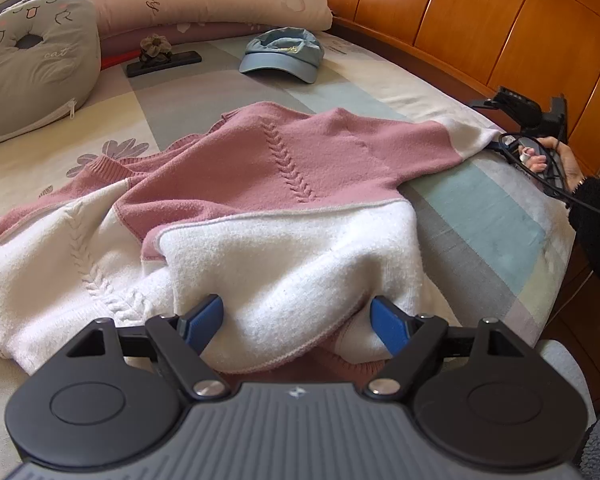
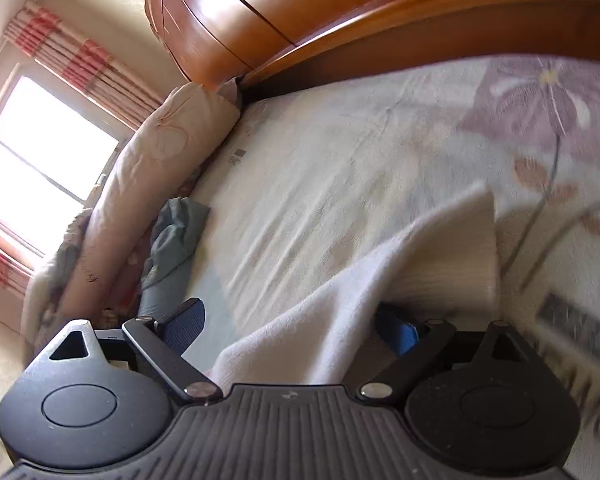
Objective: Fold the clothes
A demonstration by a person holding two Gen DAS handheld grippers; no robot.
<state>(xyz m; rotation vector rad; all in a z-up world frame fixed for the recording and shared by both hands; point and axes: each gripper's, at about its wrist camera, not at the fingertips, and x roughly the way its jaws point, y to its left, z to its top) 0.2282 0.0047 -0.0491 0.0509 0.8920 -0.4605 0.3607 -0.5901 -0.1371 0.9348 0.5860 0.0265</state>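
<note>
Caught the pink and white sweater [image 1: 300,152] sprawled across the bed [image 1: 480,216], pink half further off, white half bunched up close to the left camera. Left hand-held gripper [image 1: 295,301] parked right at that white hem, jaws spread wide, a fat fold of knit bulging between the blue pads [image 1: 204,318] and brushing both of them. Looked more like sitting around the cloth than pinching it, honestly. One sleeve [image 1: 476,136] stretched out toward the wooden headboard [image 1: 500,28], ending next to a hand [image 1: 552,160] in a dark cuff [image 1: 596,216] gripping the other tool. Right hand-held gripper [image 2: 290,306] also gaping wide, tilted over sideways, with that white sleeve draped across the gap and its ribbed cuff [image 2: 452,264] flopped just past the far finger; not clamped as far as visible. Right view pretty smeared, so no fine detail there. Elsewhere on the bed: a blue cap [image 1: 282,56] well beyond the sweater, a grey cat cushion [image 1: 32,64] off to the side, a rolled floral quilt [image 1: 220,0] along the far edge, and a flat black thing [image 1: 162,62] with a fabric flower on top near the cap. Bright window [image 2: 40,152] with red-striped curtains [image 2: 72,52] behind it all.
</note>
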